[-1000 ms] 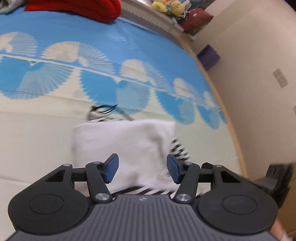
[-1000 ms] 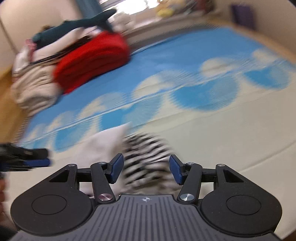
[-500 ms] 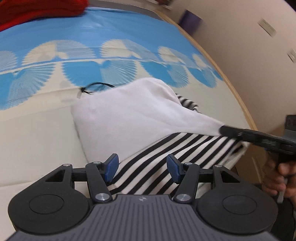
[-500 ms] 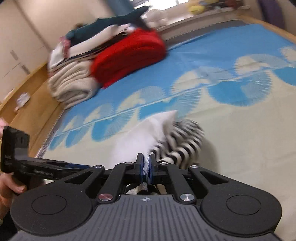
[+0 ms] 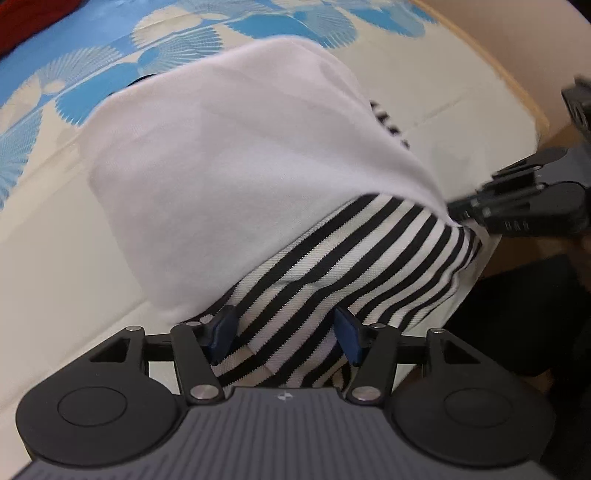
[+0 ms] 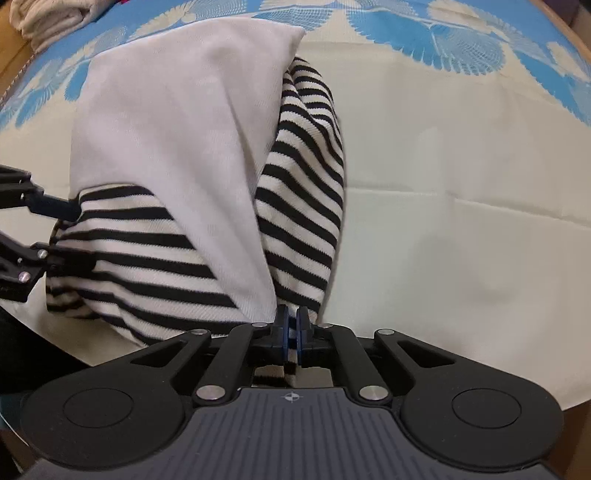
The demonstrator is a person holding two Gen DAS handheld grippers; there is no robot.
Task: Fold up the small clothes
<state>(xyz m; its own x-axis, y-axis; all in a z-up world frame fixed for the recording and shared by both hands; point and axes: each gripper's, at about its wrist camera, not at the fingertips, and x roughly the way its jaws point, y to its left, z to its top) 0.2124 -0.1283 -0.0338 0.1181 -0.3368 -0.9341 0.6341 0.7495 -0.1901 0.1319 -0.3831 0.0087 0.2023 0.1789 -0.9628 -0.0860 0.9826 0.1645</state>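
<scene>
A bed sheet (image 6: 461,155), cream across its near part and showing faint fold creases, is giving way farther off to a blue band printed with pale fan-shaped motifs (image 5: 207,40). A light wooden bed edge (image 5: 491,62) is curving along the right in the left wrist view, with a beige wall (image 5: 517,22) lying beyond it. Folded cream bedding (image 6: 48,18) is lying at the upper left in the right wrist view. Soft, even light is falling across everything.
</scene>
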